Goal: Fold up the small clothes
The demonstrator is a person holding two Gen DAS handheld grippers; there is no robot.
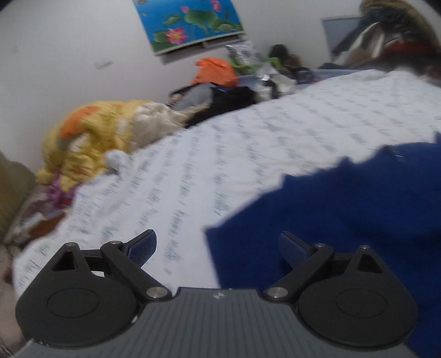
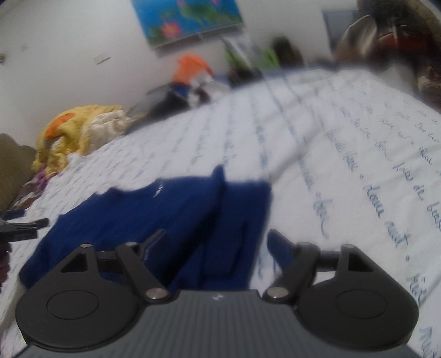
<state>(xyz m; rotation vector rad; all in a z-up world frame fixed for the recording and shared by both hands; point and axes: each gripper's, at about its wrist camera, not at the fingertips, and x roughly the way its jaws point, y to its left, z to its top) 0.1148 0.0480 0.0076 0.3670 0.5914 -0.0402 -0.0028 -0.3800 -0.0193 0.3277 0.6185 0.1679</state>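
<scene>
A dark blue garment (image 1: 344, 209) lies flat on the white bed sheet (image 1: 220, 154) printed with blue script. In the left wrist view it fills the lower right. My left gripper (image 1: 217, 245) is open and empty, over the garment's left edge, left finger above sheet, right finger above cloth. In the right wrist view the blue garment (image 2: 154, 217) lies folded in long panels at lower left on the sheet (image 2: 344, 154). My right gripper (image 2: 216, 245) is open and empty over the garment's right edge. The left gripper's tip (image 2: 24, 225) shows at the far left.
A yellow and orange quilt (image 1: 91, 137) is heaped at the bed's far left side. Dark clothes and an orange bag (image 1: 215, 71) pile by the wall under a lotus poster (image 1: 190, 22). More clutter (image 1: 386, 35) stands at the far right.
</scene>
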